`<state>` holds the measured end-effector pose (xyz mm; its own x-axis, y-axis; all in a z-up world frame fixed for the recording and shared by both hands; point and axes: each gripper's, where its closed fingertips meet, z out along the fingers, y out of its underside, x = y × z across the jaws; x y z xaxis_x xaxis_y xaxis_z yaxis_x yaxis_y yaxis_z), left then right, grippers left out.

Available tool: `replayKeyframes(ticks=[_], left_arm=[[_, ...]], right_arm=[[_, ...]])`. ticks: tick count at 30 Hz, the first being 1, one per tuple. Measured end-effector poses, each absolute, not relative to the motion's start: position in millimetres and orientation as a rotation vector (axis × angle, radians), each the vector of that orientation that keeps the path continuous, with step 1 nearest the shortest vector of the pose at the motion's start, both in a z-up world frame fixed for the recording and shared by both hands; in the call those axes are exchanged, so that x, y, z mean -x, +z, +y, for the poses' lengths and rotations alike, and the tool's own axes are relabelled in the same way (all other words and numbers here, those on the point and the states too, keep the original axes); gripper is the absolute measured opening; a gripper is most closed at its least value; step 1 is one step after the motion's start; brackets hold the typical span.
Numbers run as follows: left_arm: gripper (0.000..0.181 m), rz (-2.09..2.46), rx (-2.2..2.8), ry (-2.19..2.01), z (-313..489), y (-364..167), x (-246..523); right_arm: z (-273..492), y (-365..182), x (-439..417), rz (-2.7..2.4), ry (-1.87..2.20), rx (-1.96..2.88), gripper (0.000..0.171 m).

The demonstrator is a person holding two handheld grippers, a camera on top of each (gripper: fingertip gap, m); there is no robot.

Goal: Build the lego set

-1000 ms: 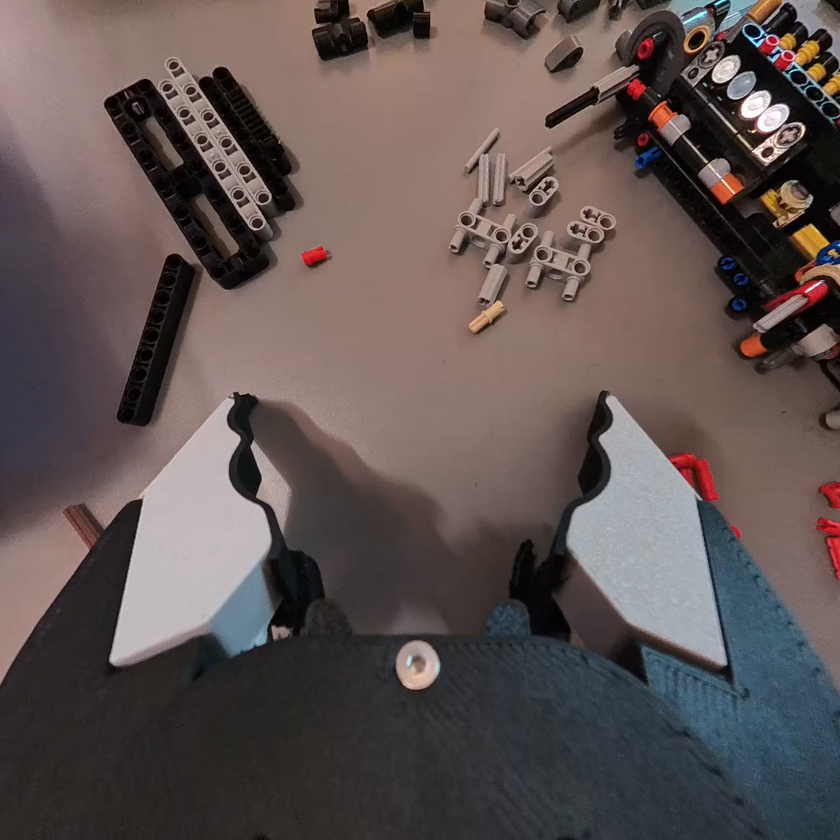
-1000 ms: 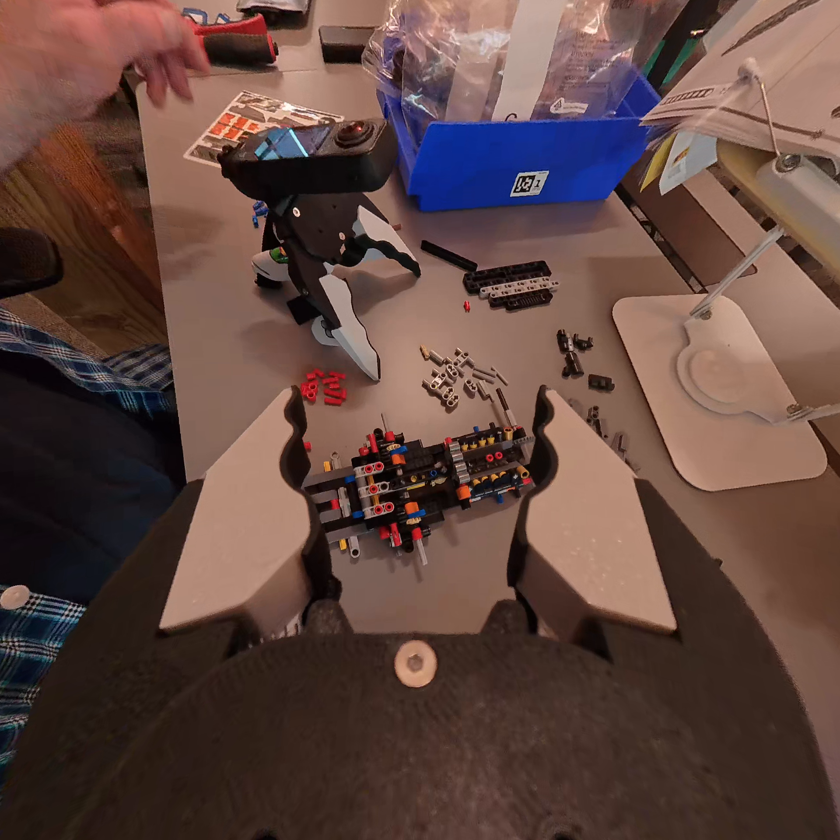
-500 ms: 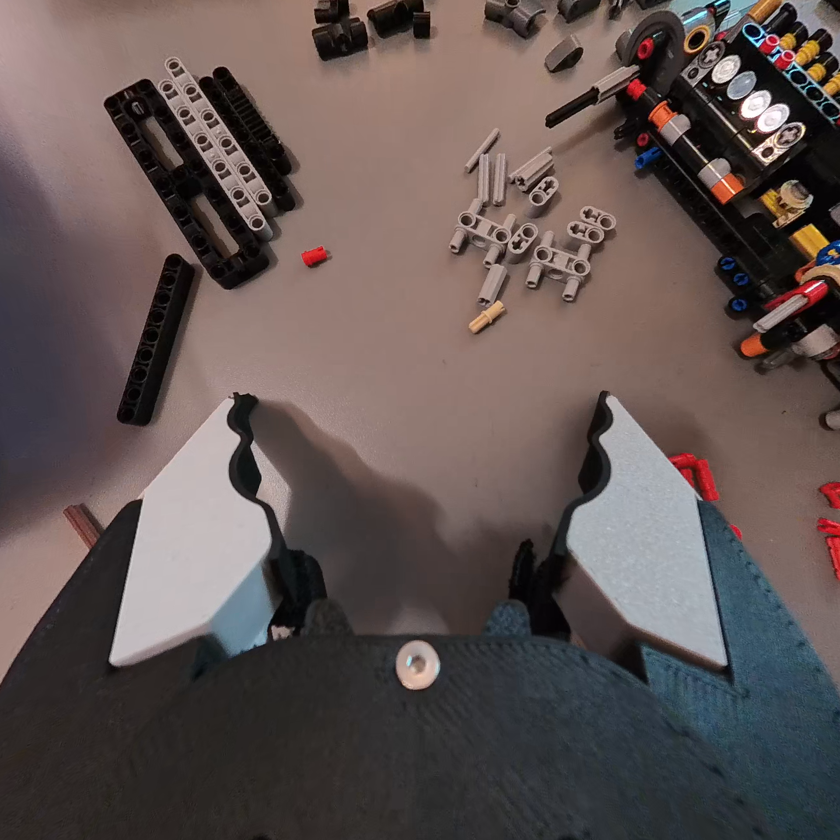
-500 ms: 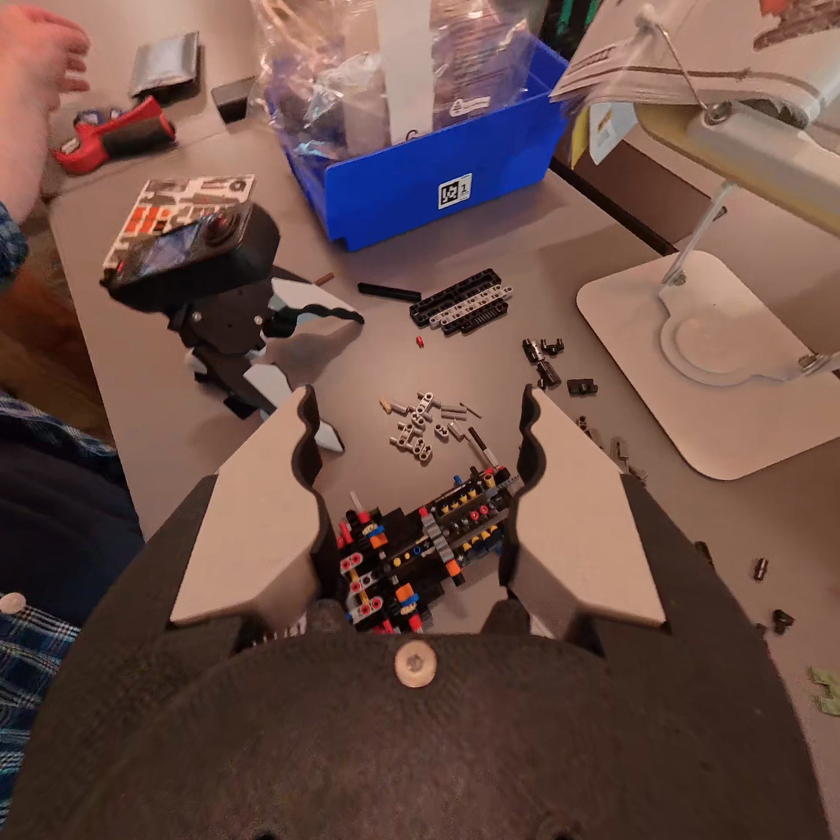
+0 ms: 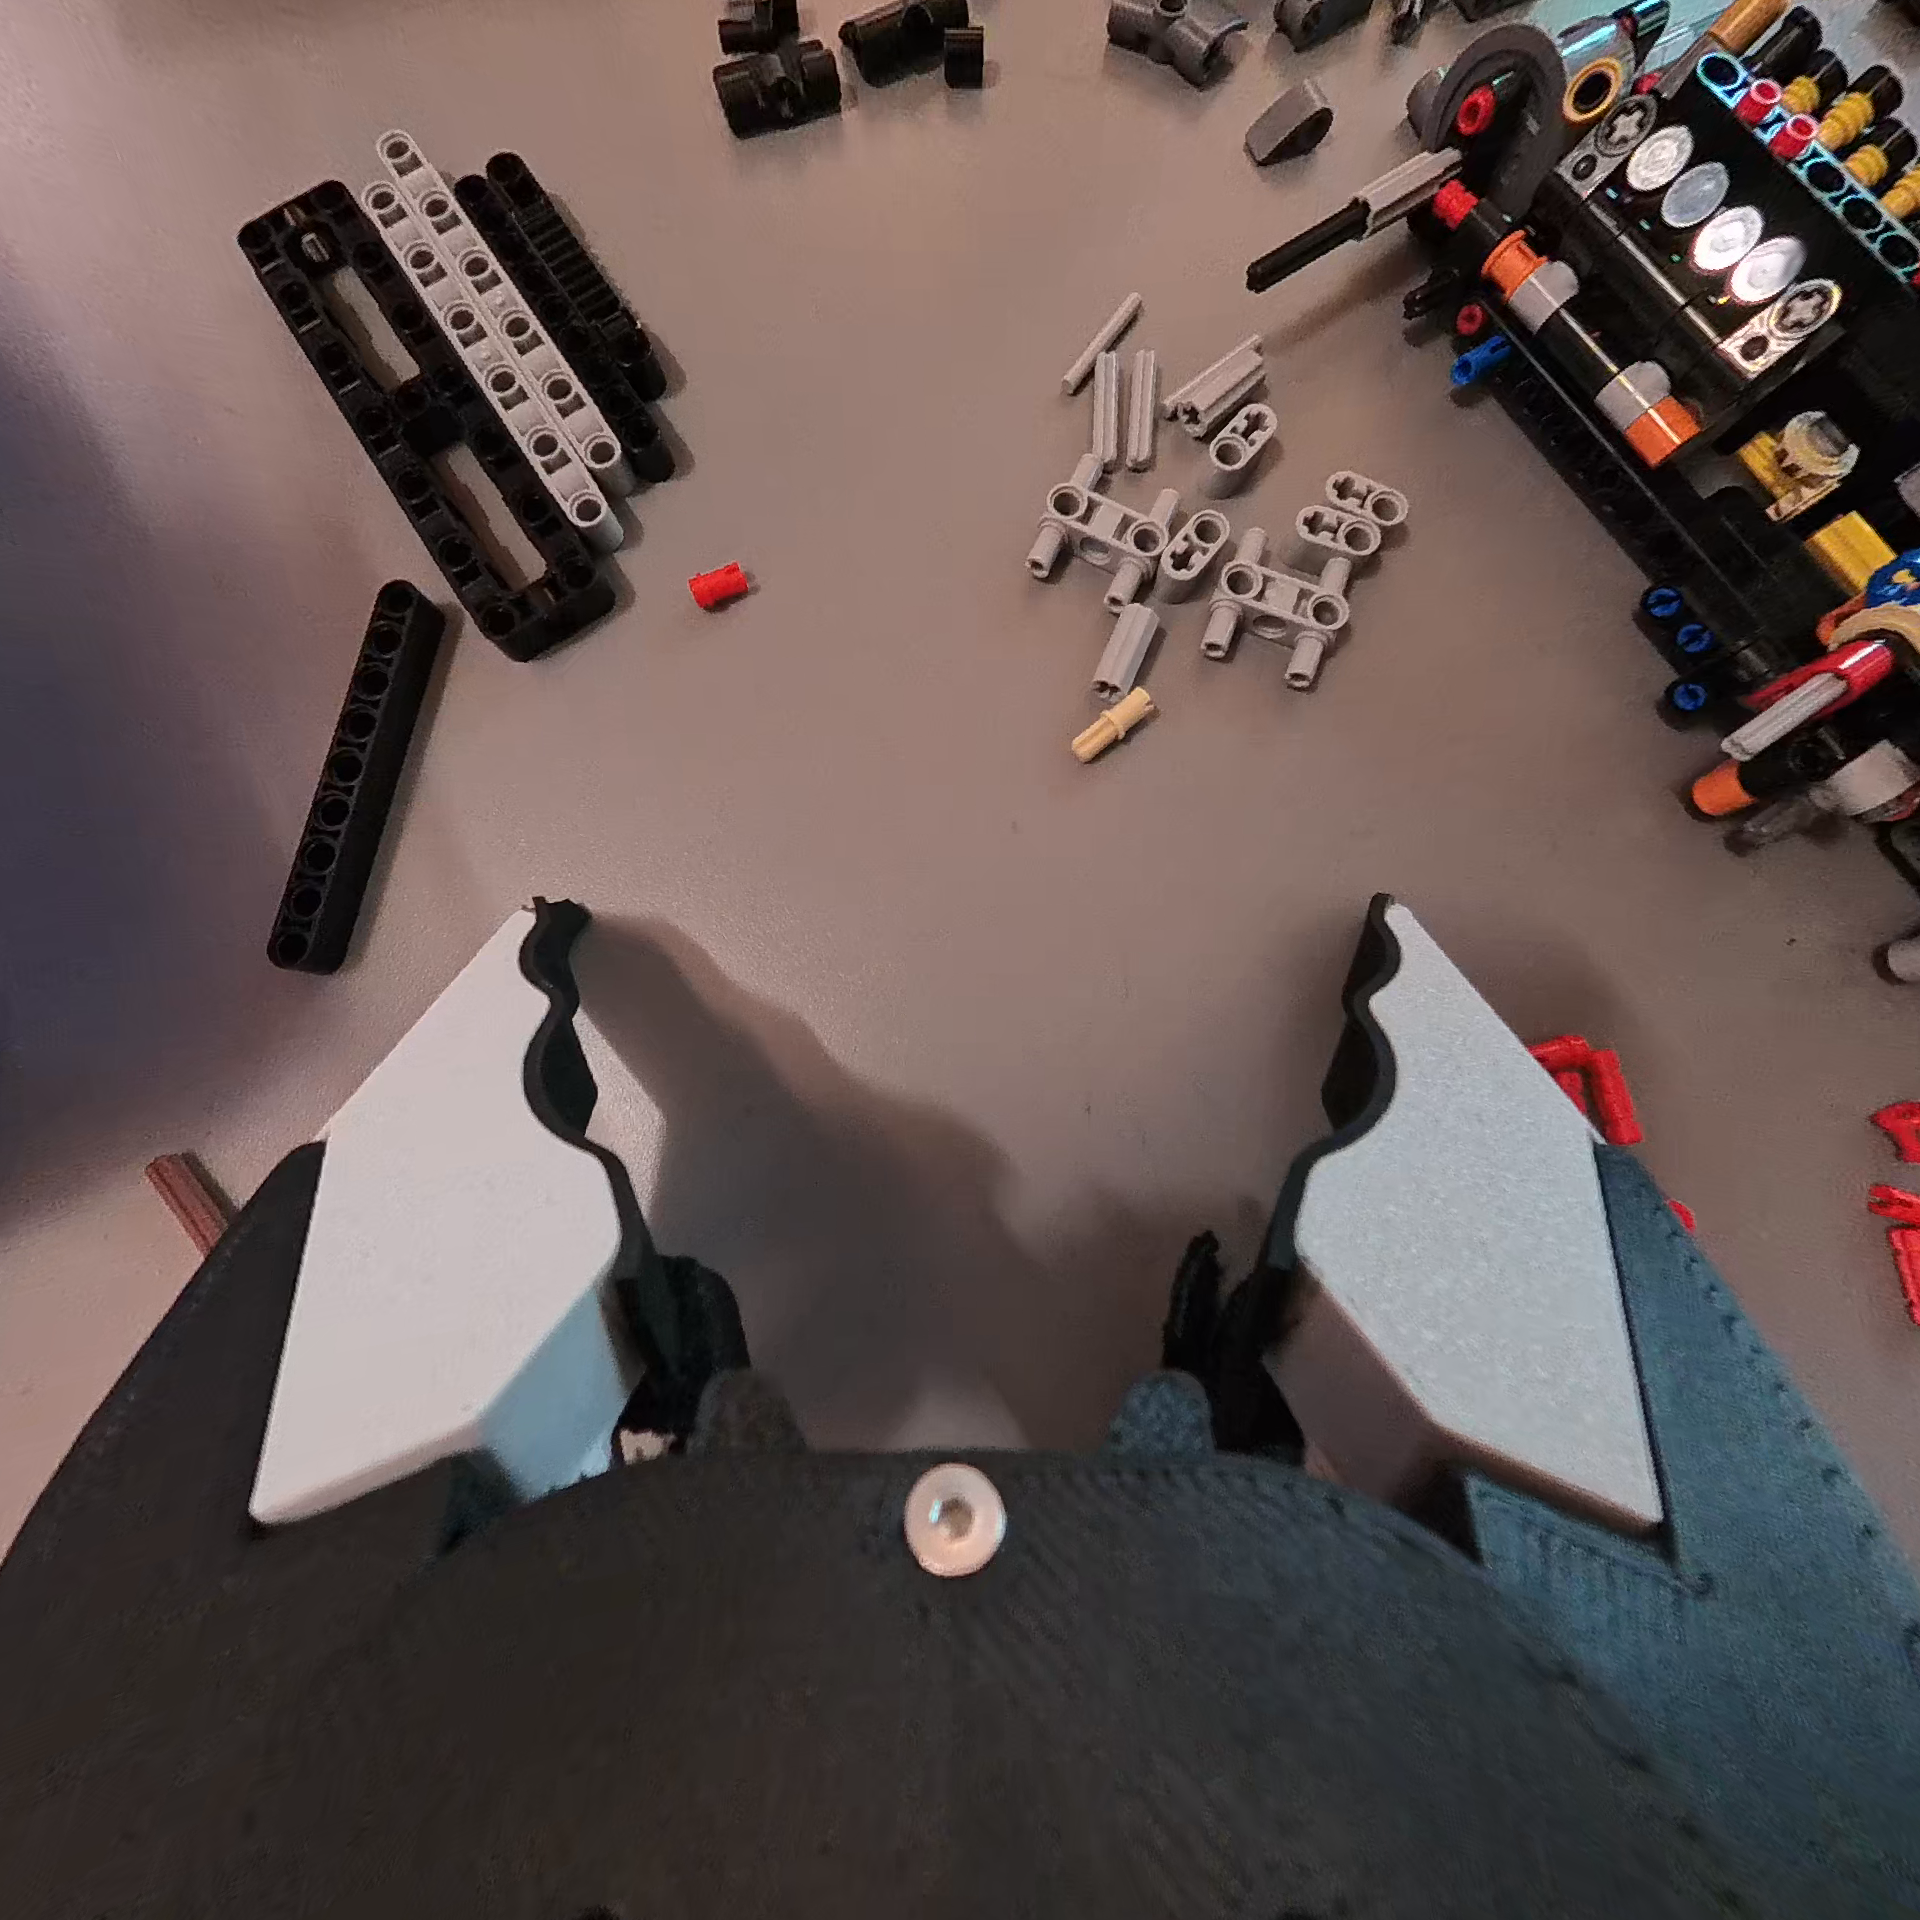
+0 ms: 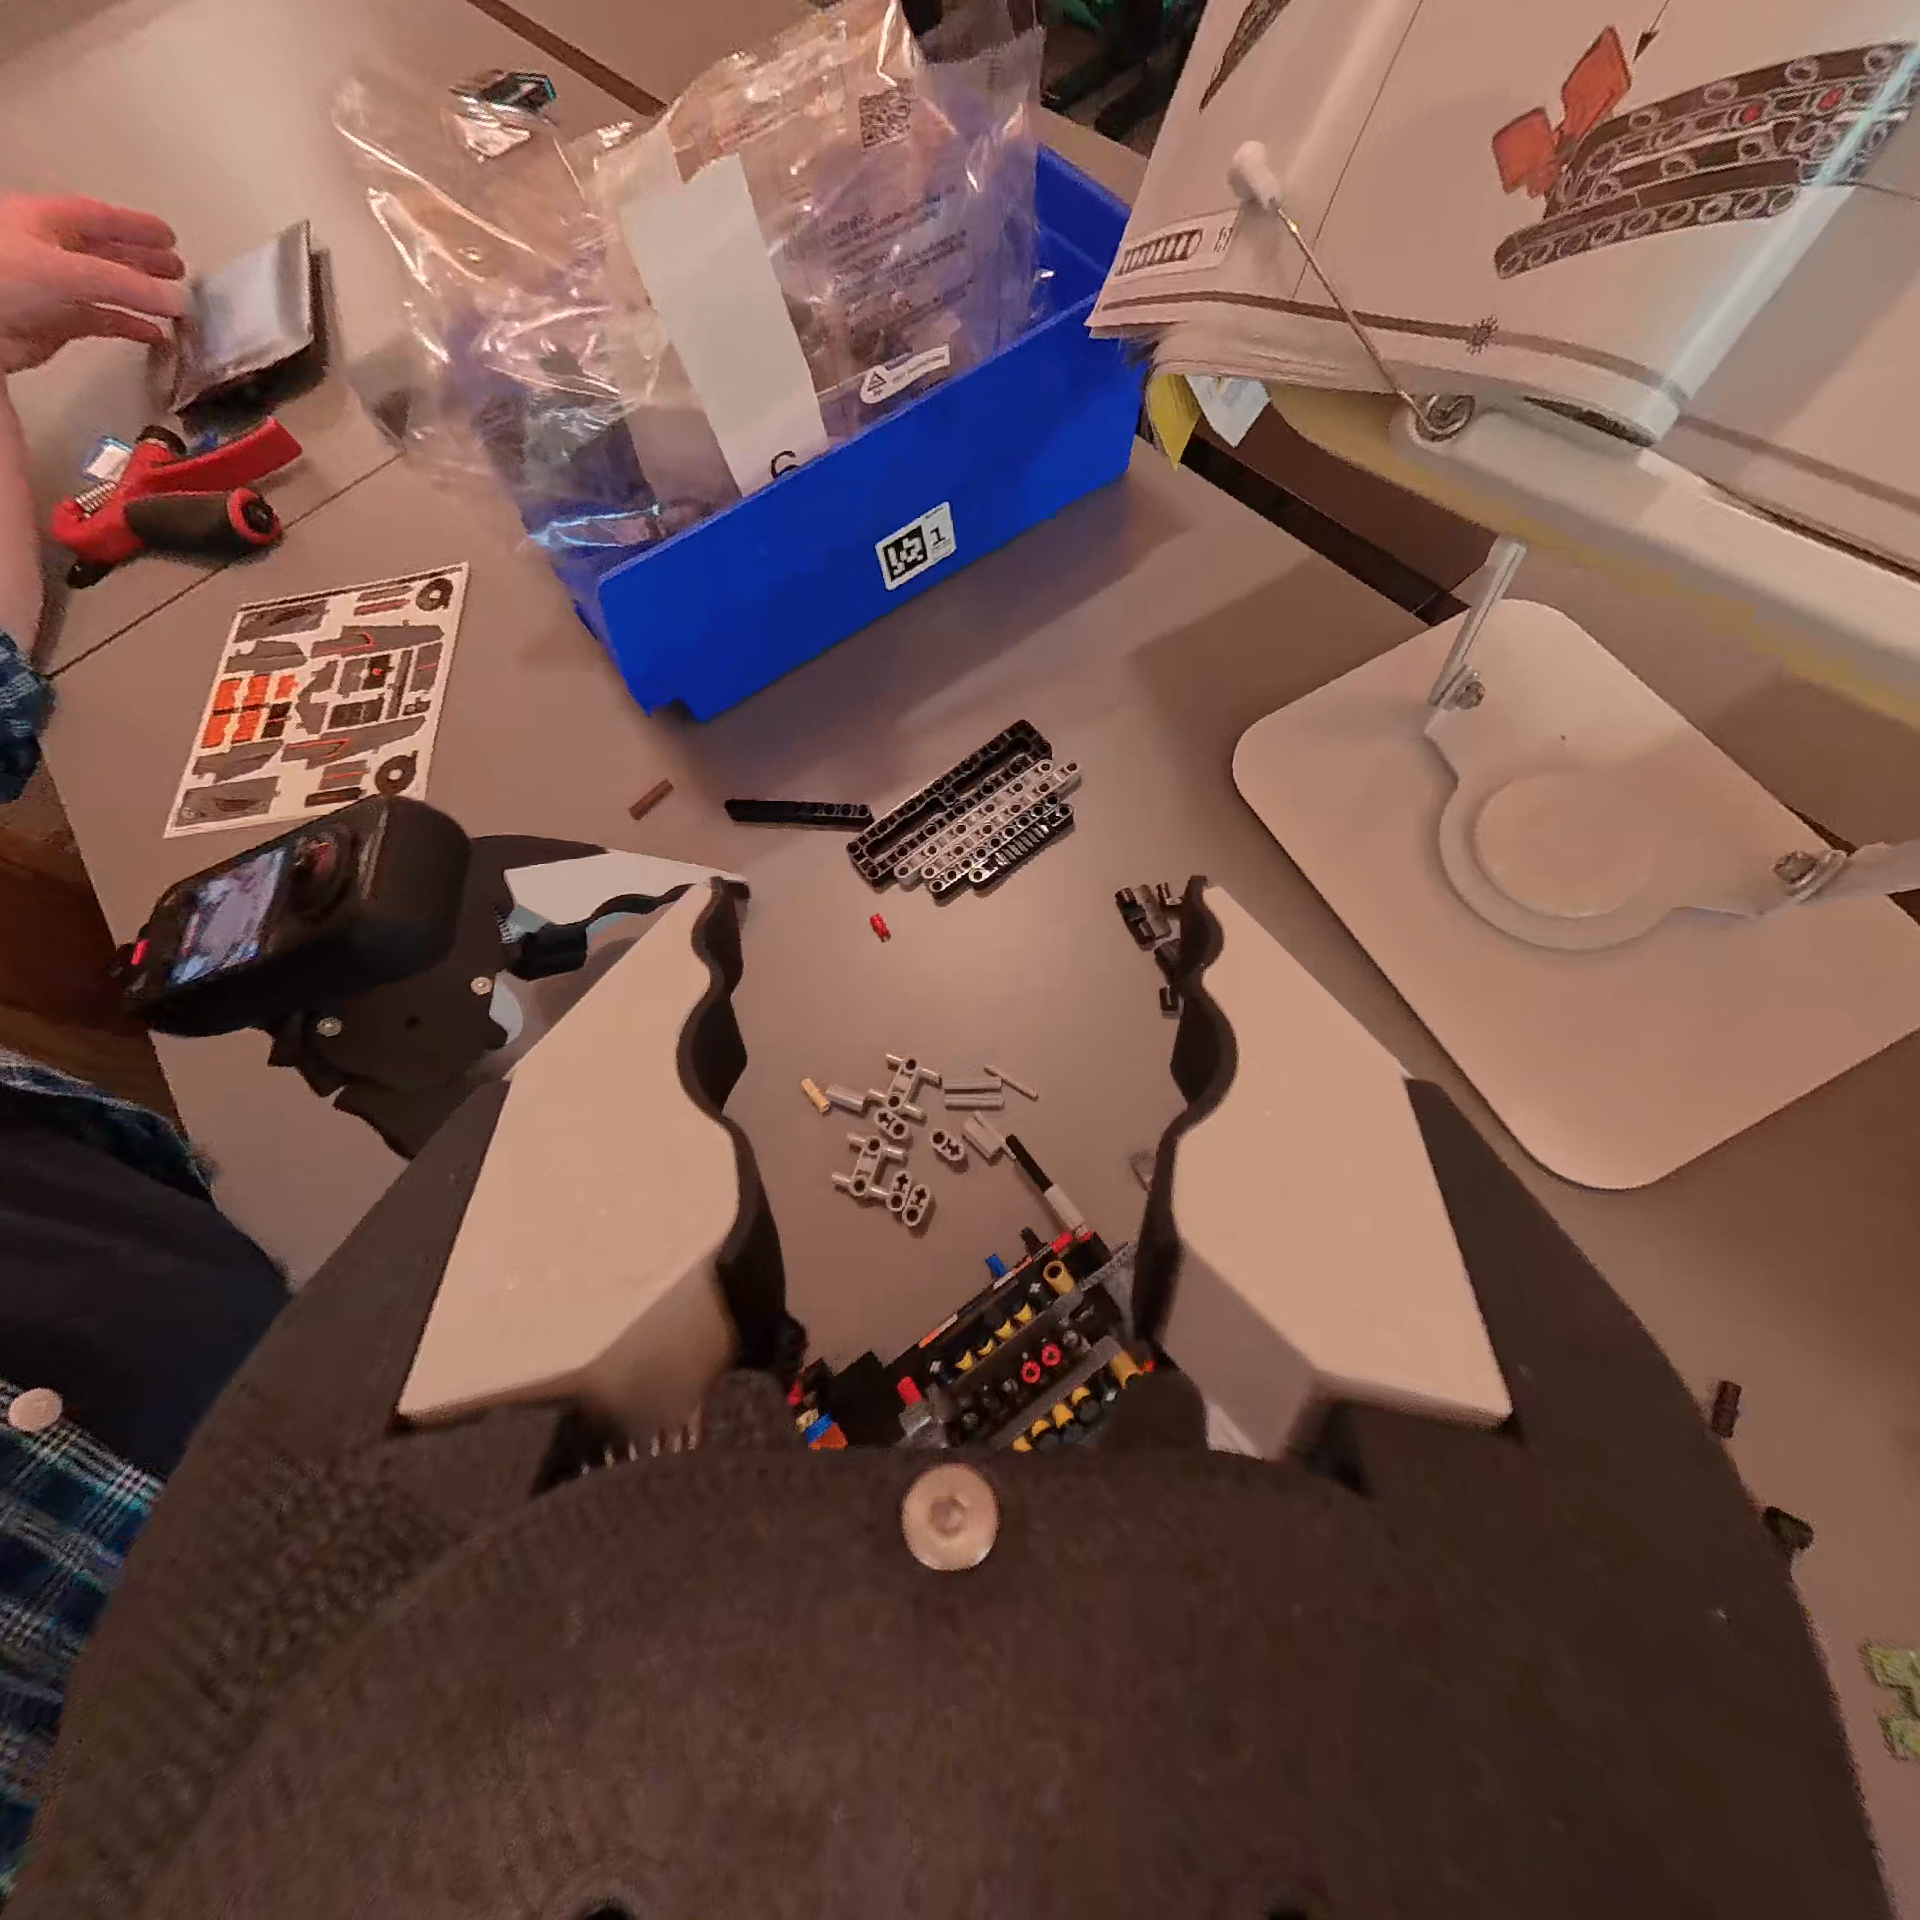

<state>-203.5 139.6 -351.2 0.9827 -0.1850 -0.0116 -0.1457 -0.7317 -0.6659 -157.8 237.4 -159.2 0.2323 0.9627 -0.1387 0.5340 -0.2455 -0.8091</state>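
- Currently both jaws wide apart, empty: left gripper (image 5: pixel 961 914) parked on table, right gripper (image 6: pixel 961 899) above the half-built chassis (image 6: pixel 997 1340).
- Loose grey connectors (image 6: pixel 909 1132) lie just beyond it.
- Suggest checking the instruction booklet (image 6: pixel 1558 187) first, then pinching one piece squarely.

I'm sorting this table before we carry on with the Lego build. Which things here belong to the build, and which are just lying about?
Build:
- model
- grey connectors
- beams
- red pin
- black connectors
- sticker sheet
- manual
- bags in the blue bin

Lying about:
- red tool
- grey pouch
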Motion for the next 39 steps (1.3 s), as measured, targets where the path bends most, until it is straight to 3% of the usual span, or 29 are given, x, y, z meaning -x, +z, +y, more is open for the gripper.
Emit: replayKeyframes(ticks=[39], left_arm=[[0.142,0.230,2.403,-0.071,139.4,-351.1,203.4]], right_arm=[[264.1,-201.1,133.2,-1.274,0.934,1.966,0.086]])
